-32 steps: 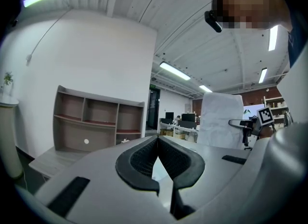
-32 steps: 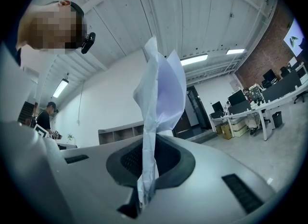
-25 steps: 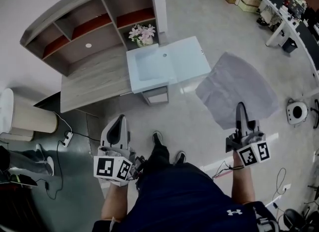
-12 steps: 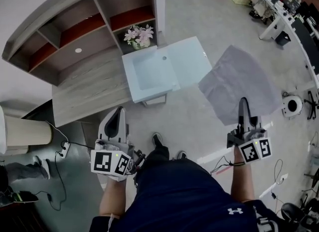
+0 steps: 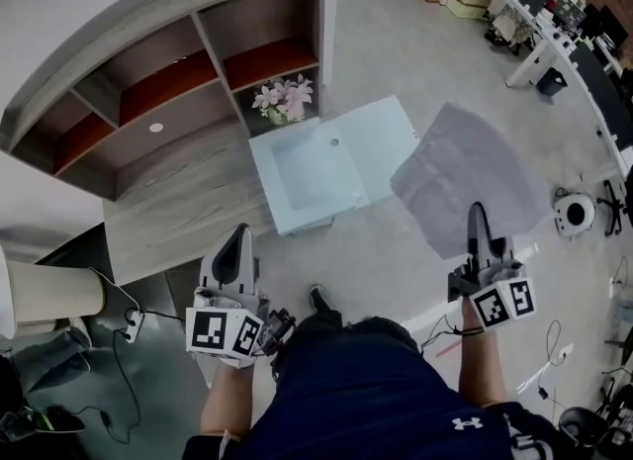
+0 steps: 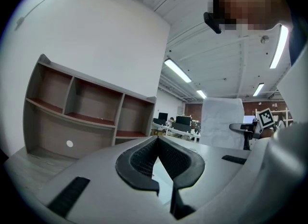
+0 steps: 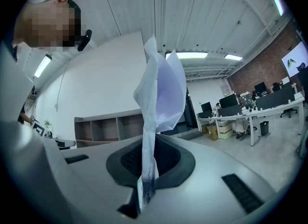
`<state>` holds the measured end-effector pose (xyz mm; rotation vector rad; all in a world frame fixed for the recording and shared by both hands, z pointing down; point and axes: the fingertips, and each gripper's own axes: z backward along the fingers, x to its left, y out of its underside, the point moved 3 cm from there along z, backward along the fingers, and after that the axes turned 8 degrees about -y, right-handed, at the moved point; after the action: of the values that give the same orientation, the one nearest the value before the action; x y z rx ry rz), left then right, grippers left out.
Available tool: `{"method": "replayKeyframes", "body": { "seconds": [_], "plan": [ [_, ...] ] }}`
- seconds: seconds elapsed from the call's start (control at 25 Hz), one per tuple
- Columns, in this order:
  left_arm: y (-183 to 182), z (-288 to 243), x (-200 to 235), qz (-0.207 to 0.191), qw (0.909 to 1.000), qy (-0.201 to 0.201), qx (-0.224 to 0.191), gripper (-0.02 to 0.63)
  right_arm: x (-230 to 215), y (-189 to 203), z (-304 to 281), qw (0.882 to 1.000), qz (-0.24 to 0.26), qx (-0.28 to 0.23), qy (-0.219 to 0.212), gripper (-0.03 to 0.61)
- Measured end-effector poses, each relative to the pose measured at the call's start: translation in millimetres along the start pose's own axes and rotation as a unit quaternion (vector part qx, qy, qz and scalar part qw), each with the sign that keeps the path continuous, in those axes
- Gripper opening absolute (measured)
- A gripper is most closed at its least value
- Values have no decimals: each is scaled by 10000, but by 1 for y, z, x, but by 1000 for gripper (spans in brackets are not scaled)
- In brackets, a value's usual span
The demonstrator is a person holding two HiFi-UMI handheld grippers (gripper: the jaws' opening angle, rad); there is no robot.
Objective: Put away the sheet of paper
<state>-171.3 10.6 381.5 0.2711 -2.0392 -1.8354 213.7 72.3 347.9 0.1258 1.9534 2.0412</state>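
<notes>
Only the head view shows the flowers [image 5: 285, 97] on the far shelf. The right gripper [image 7: 147, 146] is clamped tight on the sheet of paper [image 7: 163, 88]. The left gripper [image 6: 157, 141] is closed and empty.

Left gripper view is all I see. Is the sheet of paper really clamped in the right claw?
Observer: Yes, the right claw is shut on the sheet of paper, pinching one edge.
Operator: And the pale patch past the left claw?
Observer: A pale blue table, on the floor ahead beside the shelf unit.
Operator: Anything on those shelves?
Observer: Pink flowers in the compartment next to the table.
</notes>
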Motion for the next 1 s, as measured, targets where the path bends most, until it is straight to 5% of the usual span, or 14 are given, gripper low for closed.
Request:
{"method": "replayKeyframes", "body": {
  "seconds": [0.6,1.0],
  "plan": [
    [15,-30,26,80,9996,-46,263,15,8,31,-43,9991,-224,306,-174,15],
    [4,-69,37,-22,9986,-474,222,15,-18,31,-120,9967,-330,302,-672,15]
  ]
}}
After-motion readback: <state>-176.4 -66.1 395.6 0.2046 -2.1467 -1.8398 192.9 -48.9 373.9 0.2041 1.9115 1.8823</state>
